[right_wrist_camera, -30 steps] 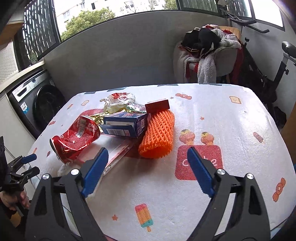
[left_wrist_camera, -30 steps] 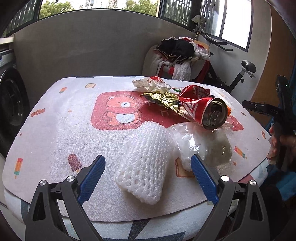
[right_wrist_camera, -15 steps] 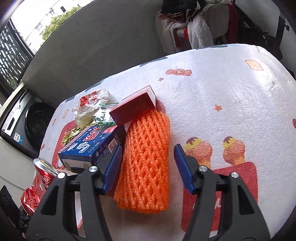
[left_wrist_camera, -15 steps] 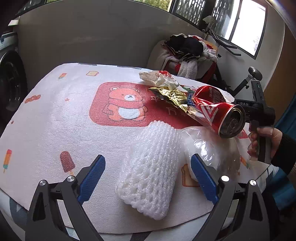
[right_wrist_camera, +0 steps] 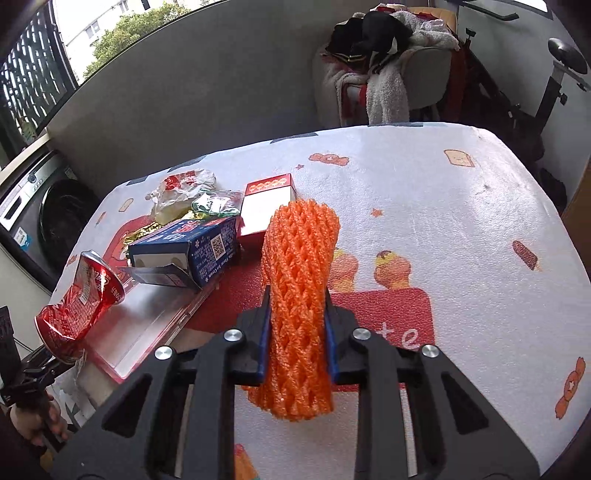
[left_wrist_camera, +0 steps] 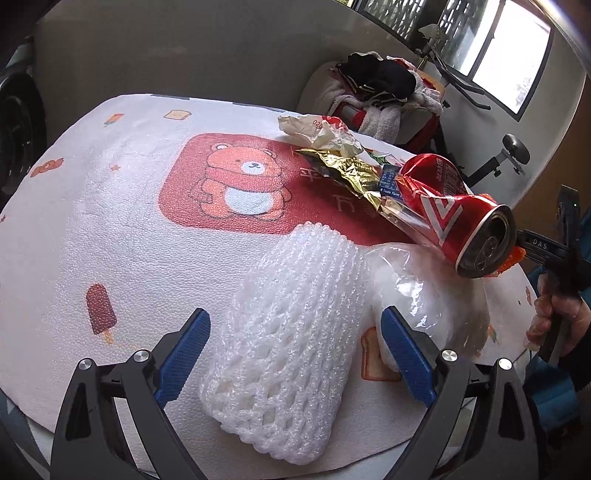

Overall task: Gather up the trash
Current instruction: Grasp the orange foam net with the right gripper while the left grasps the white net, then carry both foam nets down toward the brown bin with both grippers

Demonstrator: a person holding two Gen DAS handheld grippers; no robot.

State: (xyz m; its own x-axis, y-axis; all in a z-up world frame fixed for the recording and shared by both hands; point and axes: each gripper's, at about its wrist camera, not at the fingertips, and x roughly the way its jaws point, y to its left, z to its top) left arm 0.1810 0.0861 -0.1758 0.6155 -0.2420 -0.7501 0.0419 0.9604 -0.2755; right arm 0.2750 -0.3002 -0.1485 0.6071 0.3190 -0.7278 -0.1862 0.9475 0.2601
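right gripper [right_wrist_camera: 295, 332] now closing on orange net [right_wrist_camera: 299, 266]

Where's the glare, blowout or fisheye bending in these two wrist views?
Left wrist: window blown out white, glints on the clear plastic bag and crushed red can, table edge bowed. Right wrist: sky at the window overexposed, sheen on the flat clear-lidded box, table rim curved; orange foam net sharp.
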